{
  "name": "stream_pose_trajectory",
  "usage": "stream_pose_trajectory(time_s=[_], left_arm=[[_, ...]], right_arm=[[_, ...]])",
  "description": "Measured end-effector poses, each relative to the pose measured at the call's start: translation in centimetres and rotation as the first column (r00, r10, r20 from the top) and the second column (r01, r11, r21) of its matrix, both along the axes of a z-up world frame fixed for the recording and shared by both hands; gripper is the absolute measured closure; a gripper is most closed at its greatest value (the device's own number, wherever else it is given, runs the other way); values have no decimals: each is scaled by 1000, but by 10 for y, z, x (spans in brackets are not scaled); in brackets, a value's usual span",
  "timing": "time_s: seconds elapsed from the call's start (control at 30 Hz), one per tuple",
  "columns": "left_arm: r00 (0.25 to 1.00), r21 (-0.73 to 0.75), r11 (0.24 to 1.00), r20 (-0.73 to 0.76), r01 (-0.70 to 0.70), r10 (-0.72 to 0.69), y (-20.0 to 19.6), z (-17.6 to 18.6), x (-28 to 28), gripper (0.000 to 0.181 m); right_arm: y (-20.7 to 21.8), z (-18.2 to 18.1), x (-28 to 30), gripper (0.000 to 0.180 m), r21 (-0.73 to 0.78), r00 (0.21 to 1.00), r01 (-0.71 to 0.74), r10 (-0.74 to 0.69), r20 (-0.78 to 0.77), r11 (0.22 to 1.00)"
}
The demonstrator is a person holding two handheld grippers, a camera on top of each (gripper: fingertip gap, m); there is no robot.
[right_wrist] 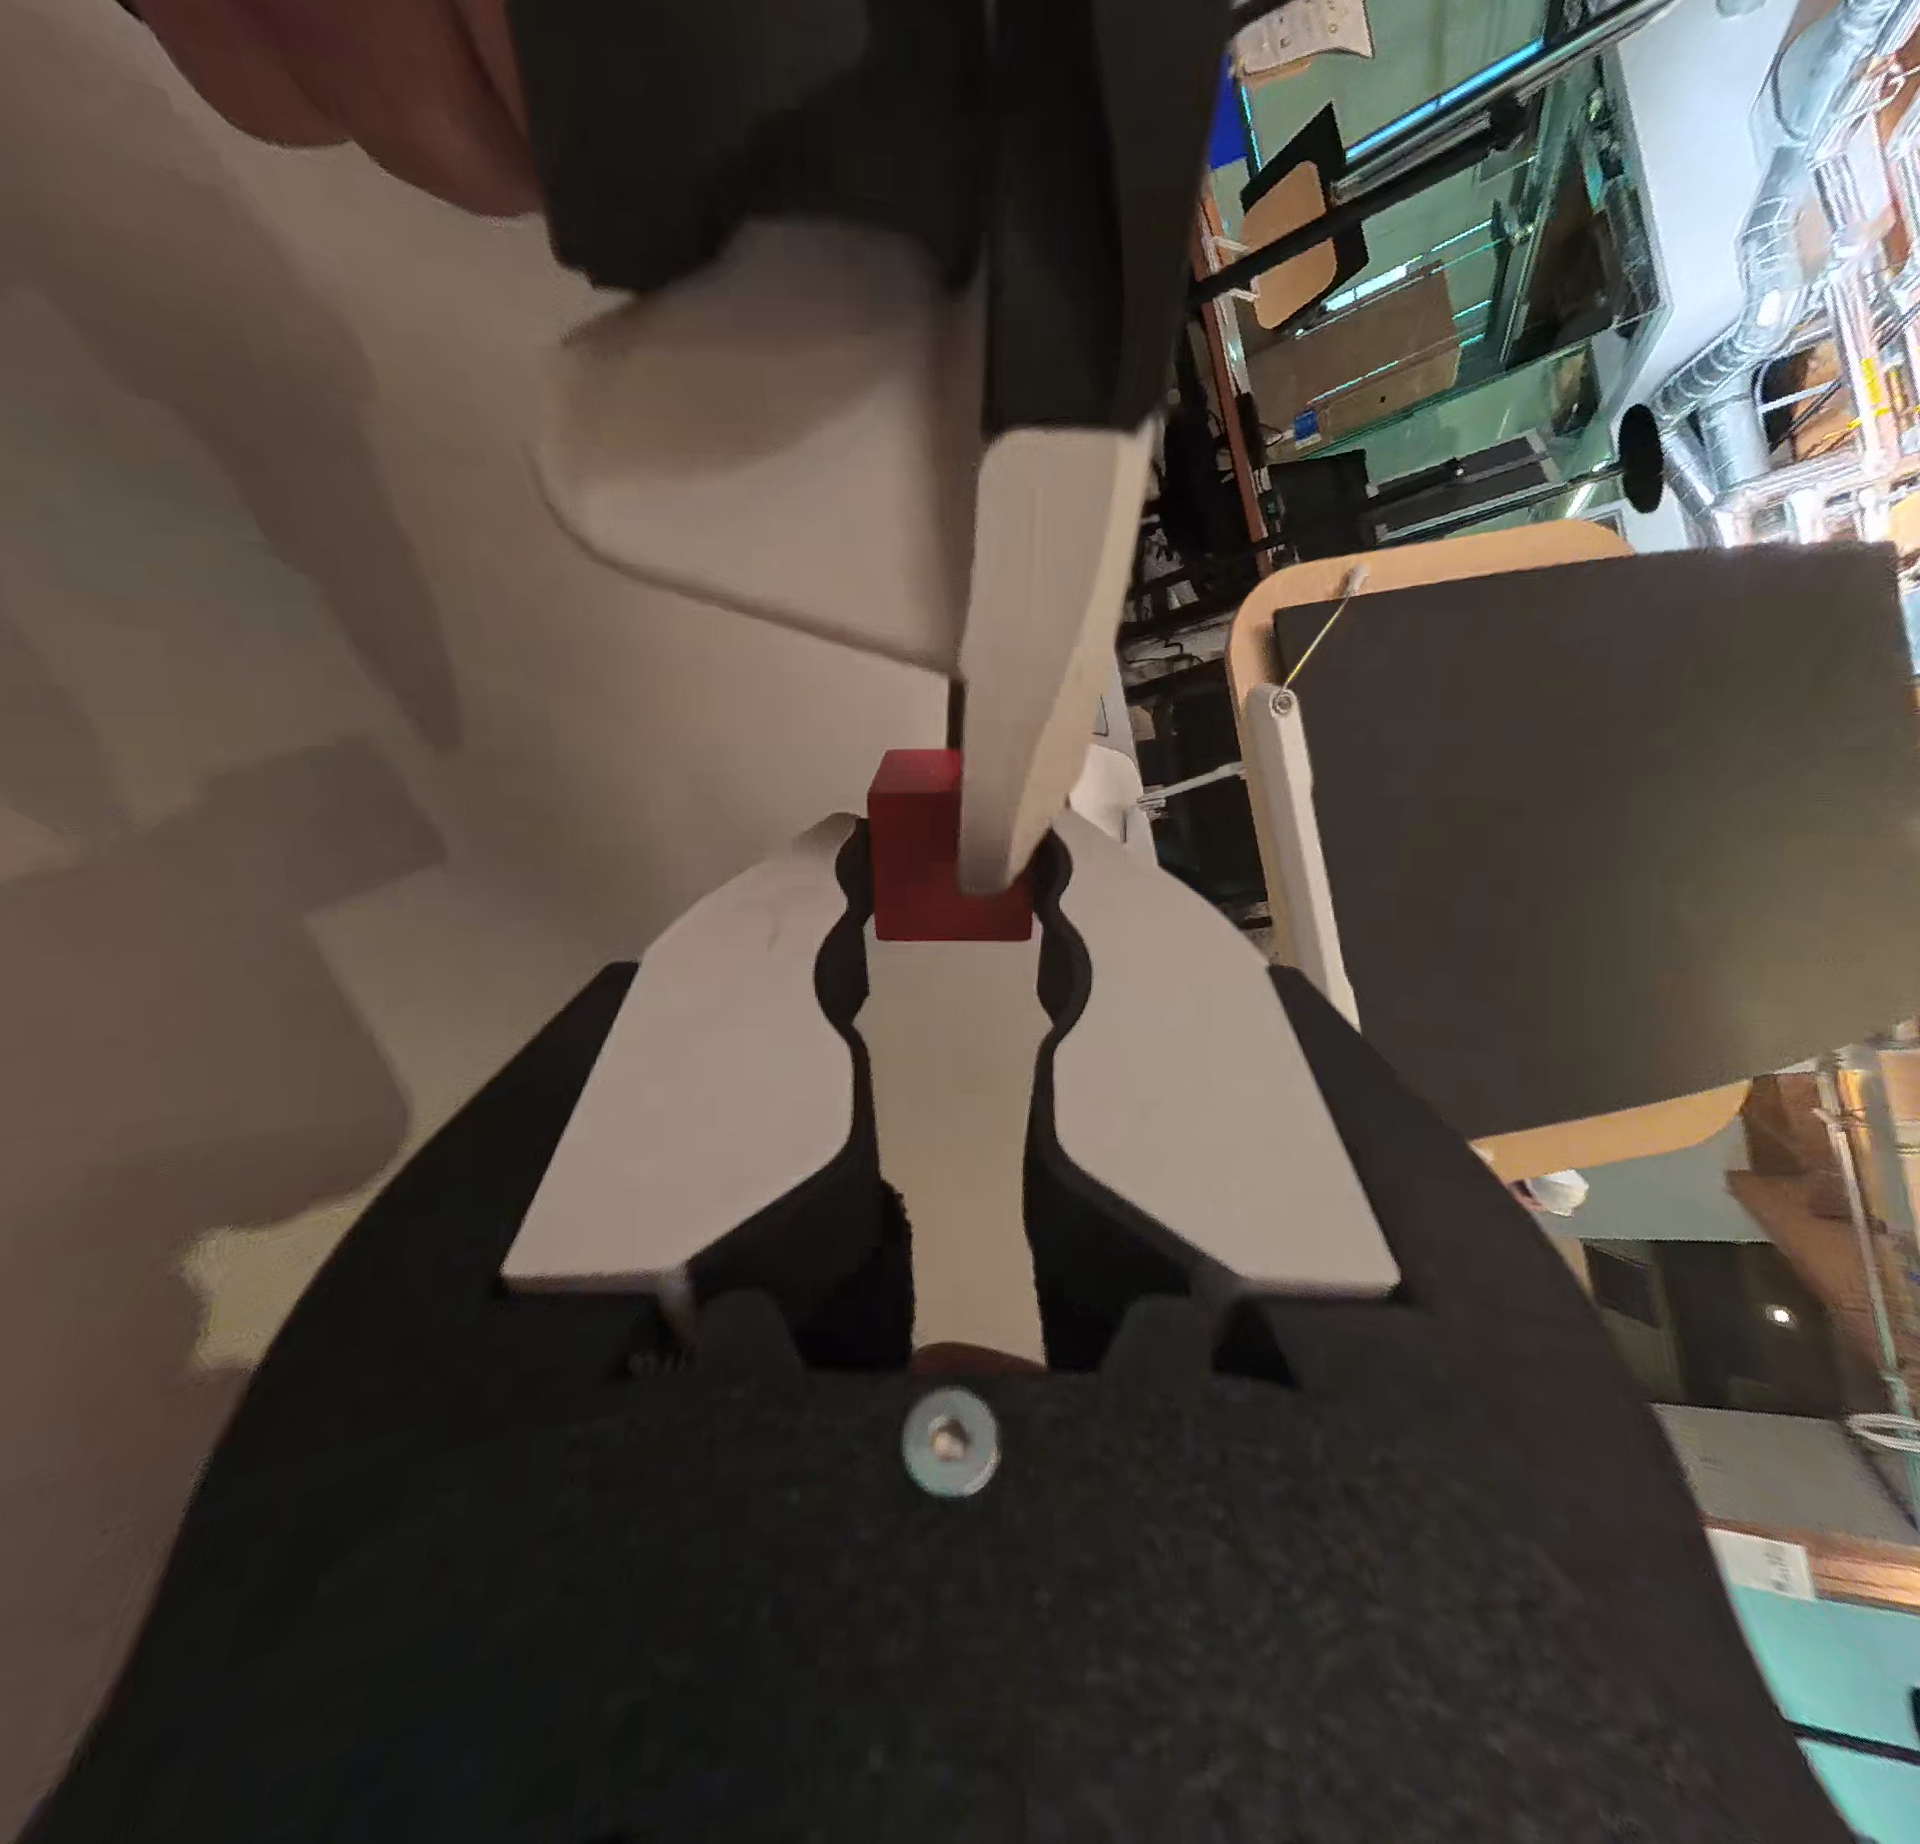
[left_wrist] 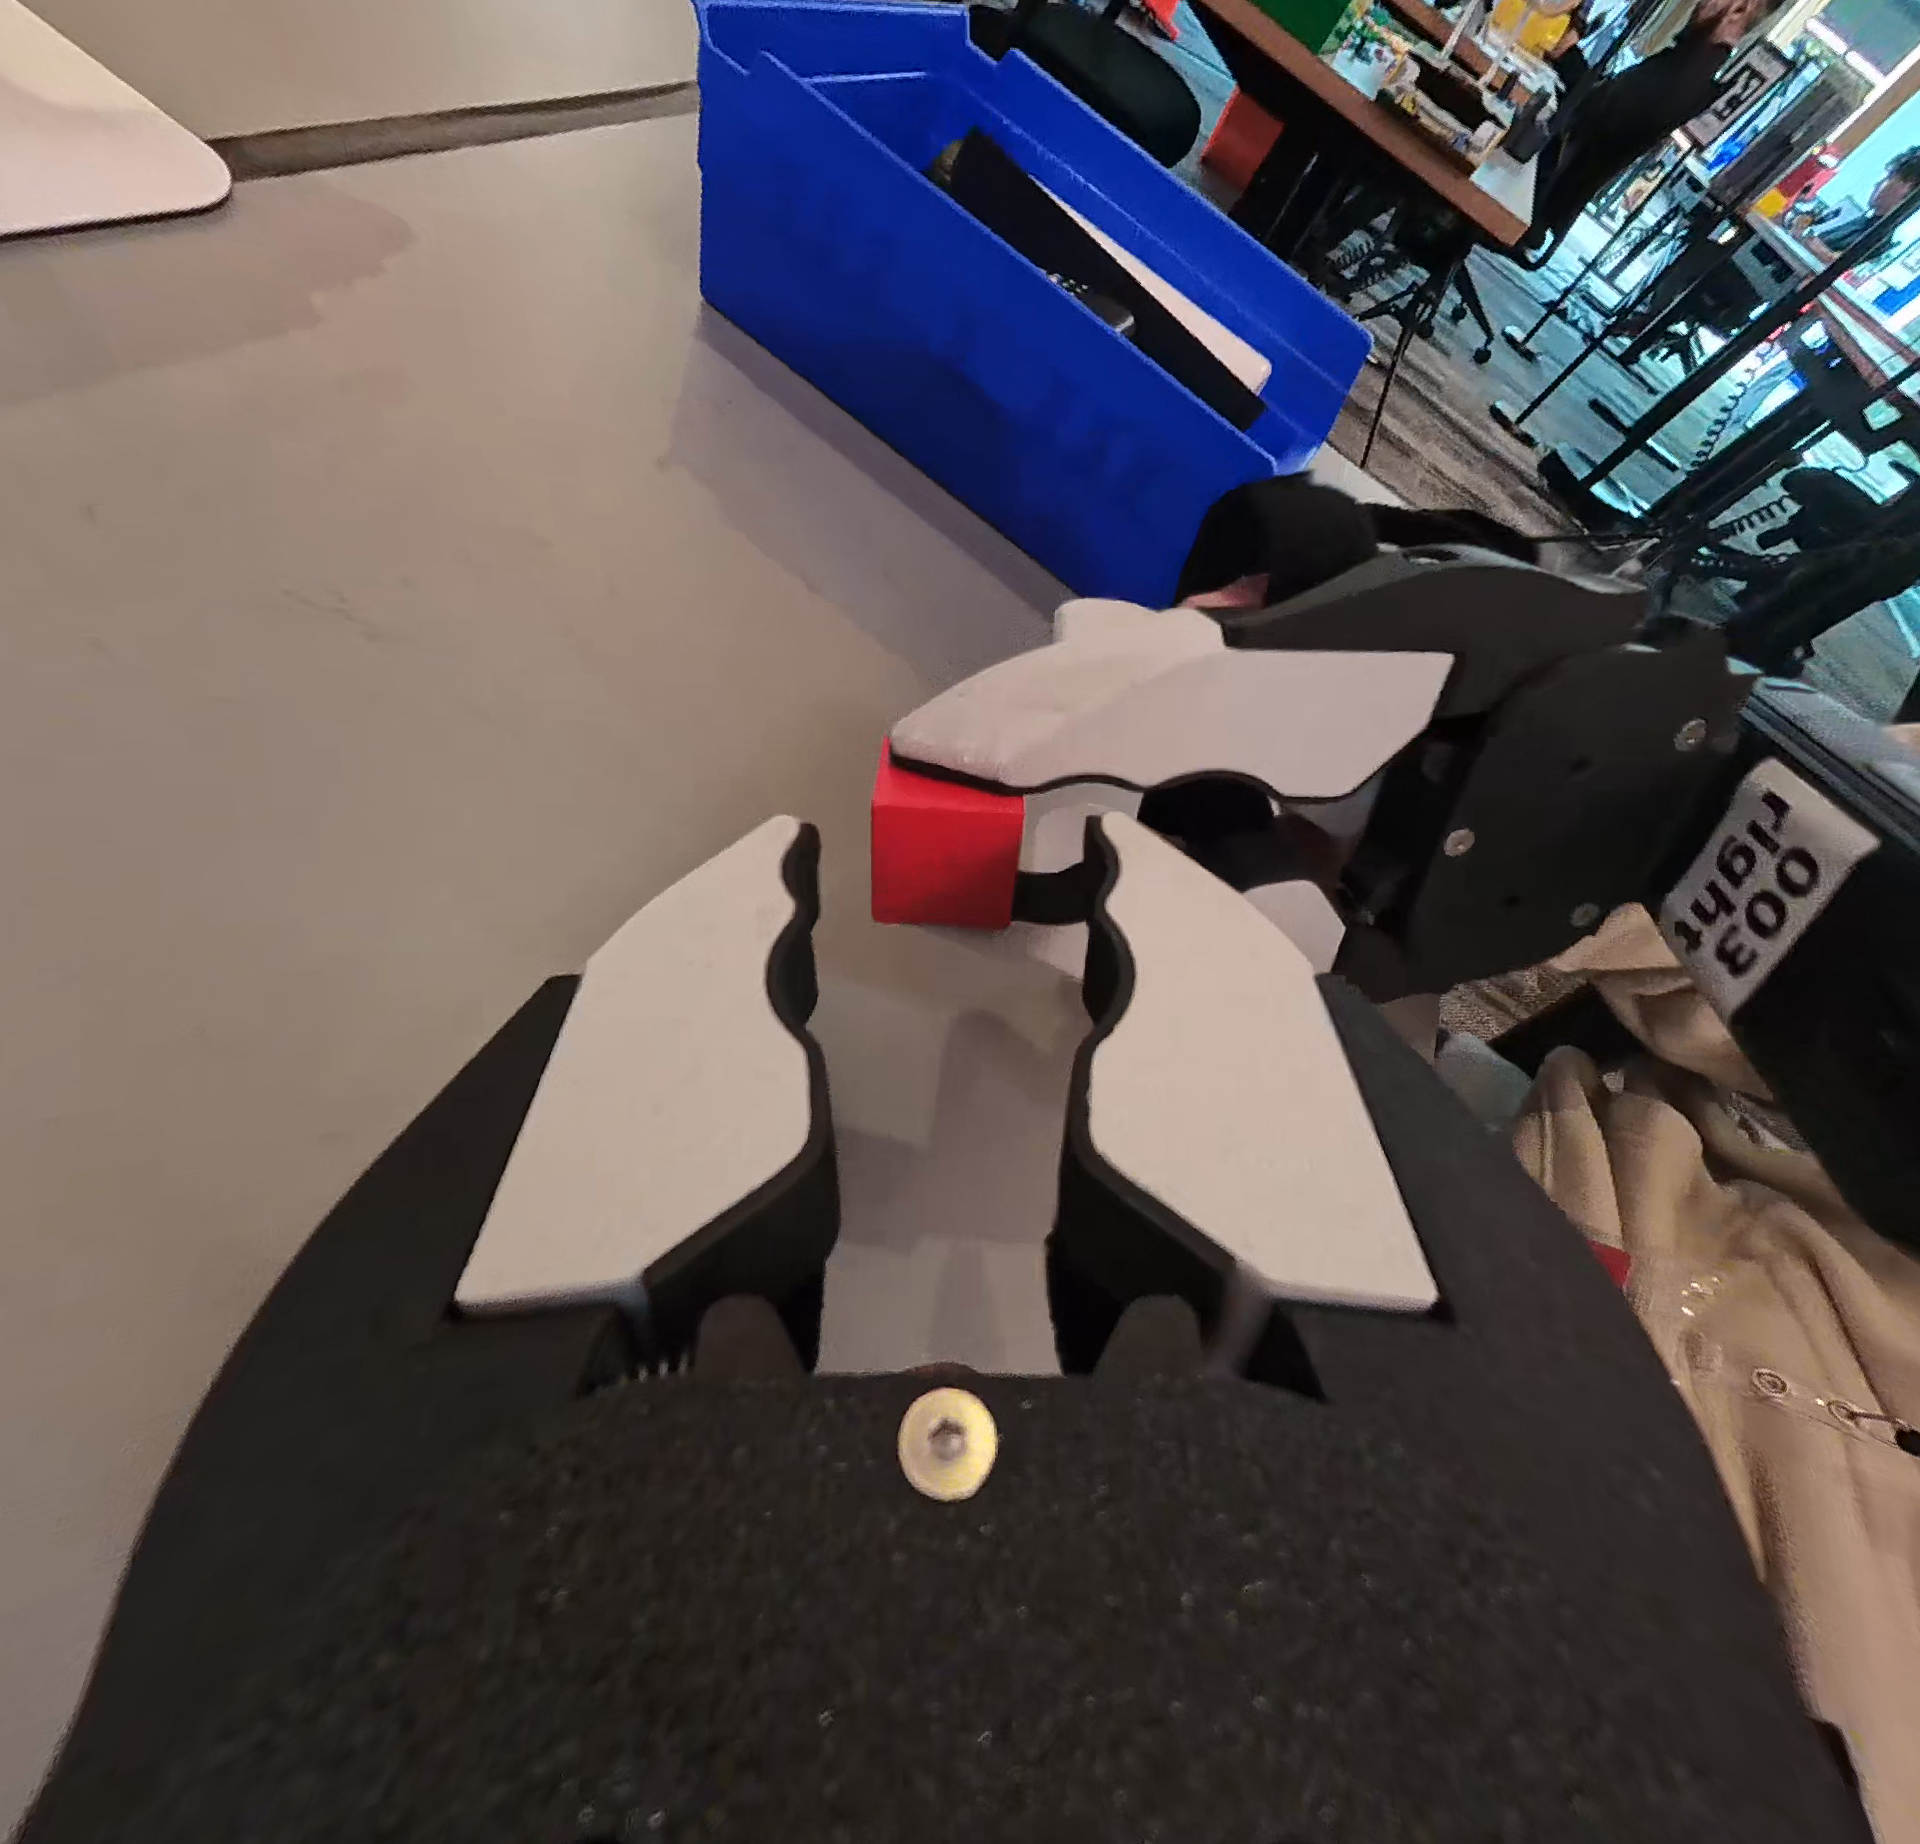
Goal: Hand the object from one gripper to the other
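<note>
A red cube (left_wrist: pixel 940 859) is held a little above the grey table (left_wrist: pixel 364 599) by my right gripper, which comes in from the right with its upper finger (left_wrist: pixel 1143 714) on the cube. In the right wrist view my right gripper (right_wrist: pixel 951 849) is shut on the cube (right_wrist: pixel 914 859). My left gripper (left_wrist: pixel 951 844) is open and empty. Its fingertips are level with the cube, one on each side, and not pressing on it. In the right wrist view one left finger (right_wrist: pixel 1039 651) reaches down in front of the cube's right side.
A blue bin (left_wrist: pixel 883 340) holding flat black and white items stands on the table behind the cube. A white stand base (left_wrist: pixel 94 132) lies far left. Beige cloth (left_wrist: pixel 1714 1327) lies at right. A chair (right_wrist: pixel 1558 807) stands beyond the table edge. Less than 4 cm separates the two grippers' tips.
</note>
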State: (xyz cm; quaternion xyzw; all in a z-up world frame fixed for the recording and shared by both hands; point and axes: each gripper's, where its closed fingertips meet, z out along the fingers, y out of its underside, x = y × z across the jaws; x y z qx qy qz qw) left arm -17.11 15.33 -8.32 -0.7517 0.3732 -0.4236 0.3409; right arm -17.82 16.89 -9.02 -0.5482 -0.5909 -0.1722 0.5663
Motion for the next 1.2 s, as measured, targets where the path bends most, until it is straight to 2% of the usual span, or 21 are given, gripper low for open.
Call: stream_pose_trajectory(time_s=[0.07, 0.23, 0.3, 0.33, 0.4, 0.47, 0.5, 0.57, 0.63, 0.7, 0.73, 0.8, 0.9, 1.03, 1.07, 1.1, 1.13, 1.2], left_arm=[[1000, 6, 1000, -25, 11, -11, -1, -5, 0, 153], [999, -36, 999, -26, 31, -32, -2, -6, -4, 154], [999, -37, 999, 15, 38, -37, 1, -2, -8, 154], [998, -51, 997, 46, 51, -48, 1, 0, -11, 154], [991, -63, 996, 116, 67, -59, 3, 7, -17, 154], [977, -34, 993, 189, 111, -103, 1, 15, -20, 154], [970, -10, 992, 209, 128, -123, 0, 18, -22, 154], [955, 56, 983, 235, 175, -184, -8, 24, -24, 154], [949, 159, 970, 226, 186, -219, -11, 28, -25, 154], [950, 275, 946, 207, 171, -232, -12, 30, -25, 154], [949, 326, 931, 203, 166, -241, -13, 32, -25, 154], [949, 407, 899, 185, 163, -256, -17, 32, -22, 154], [961, 473, 864, 110, 176, -255, -18, 26, -18, 154], [969, 521, 831, 24, 196, -244, -19, 14, -13, 154], [968, 535, 819, 8, 208, -251, -21, 12, -10, 154], [966, 556, 804, 4, 212, -258, -23, 11, -8, 154], [968, 580, 788, -8, 207, -249, -23, 11, -6, 154], [975, 594, 778, -50, 203, -217, -21, 8, -3, 154]], right_arm=[[-2, 0, -2, 151, 24, 1000, 13, -14, 23, 1000], [-4, 1, -5, 150, -5, 997, 17, -18, -72, 1000], [-5, 1, -1, 140, -20, 996, 6, -8, -94, 1000], [-5, -2, 1, 134, -72, 993, 7, -15, -117, 997], [-12, -11, -1, 130, -272, 978, -63, 5, -208, 960], [-17, -9, -3, 131, -464, 921, -172, -25, -390, 869], [-20, -7, -4, 130, -568, 867, -256, -73, -492, 782], [-26, -1, -5, 119, -715, 741, -449, -224, -633, 536], [-33, 17, -6, 120, -674, 568, -688, -377, -731, 270], [-32, 33, -5, 117, -531, 409, -843, -536, -738, 87], [-33, 35, -6, 115, -469, 368, -883, -591, -718, 19], [-37, 30, -11, 115, -392, 348, -915, -682, -643, -97], [-38, 30, -17, 117, -284, 312, -943, -749, -584, -171], [-41, 33, -18, 122, -235, 302, -951, -753, -584, -200], [-40, 32, -17, 129, -238, 300, -952, -755, -583, -195], [-40, 28, -17, 145, -258, 318, -945, -753, -576, -201], [-40, 25, -15, 151, -269, 327, -942, -743, -584, -203], [-37, 21, -12, 151, -279, 337, -937, -751, -568, -209]])
